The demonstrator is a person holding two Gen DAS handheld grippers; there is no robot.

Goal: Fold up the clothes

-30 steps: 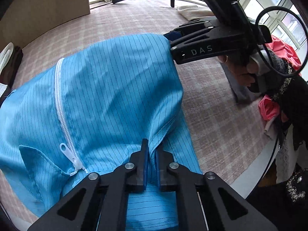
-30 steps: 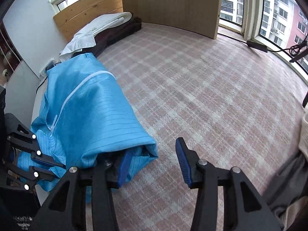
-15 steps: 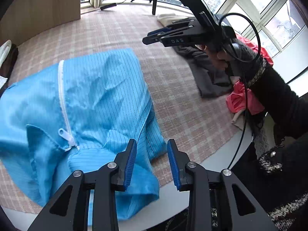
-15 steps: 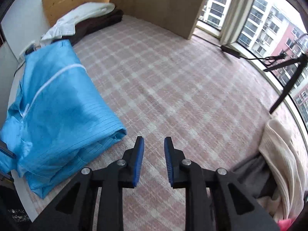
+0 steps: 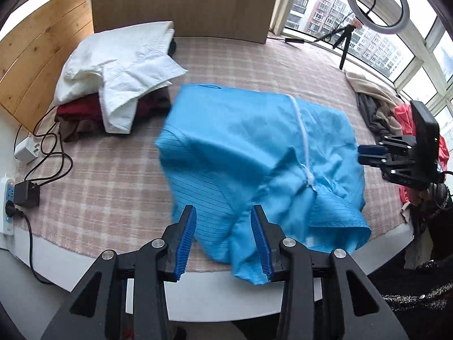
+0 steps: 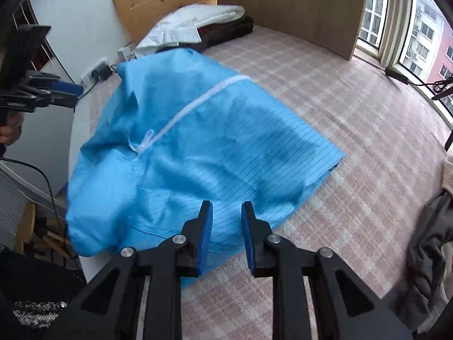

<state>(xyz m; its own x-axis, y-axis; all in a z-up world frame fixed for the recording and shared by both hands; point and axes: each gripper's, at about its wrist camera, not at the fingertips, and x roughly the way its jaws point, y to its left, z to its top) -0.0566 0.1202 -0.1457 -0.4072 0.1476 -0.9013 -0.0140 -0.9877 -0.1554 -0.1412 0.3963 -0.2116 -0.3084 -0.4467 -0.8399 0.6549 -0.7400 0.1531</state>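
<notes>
Since the earlier frames both grippers have let go of the blue zip-front garment [image 5: 254, 153] and drawn back from it; the left, formerly clamped on its hem, now stands off at the near edge. Left wrist view: the left gripper [image 5: 223, 240] hangs with its jaws wide and nothing between them, the cloth lying beyond and below. The garment rests in a loose, puffed fold on the checked bed cover [image 5: 113, 175], one corner spilling over the near edge, white zipper [image 5: 301, 138] uppermost. Finished items, a white folded garment [image 5: 124, 65] on dark ones, sit stacked at the far left, apparently kept apart from the unfolded pile [image 5: 385, 110] at the right. Right wrist view: the right gripper [image 6: 226, 238] hovers over the garment's near side, jaws at a moderate gap, empty. In my judgement both are released so as to take fresh holds, since the fold remains untidy.
</notes>
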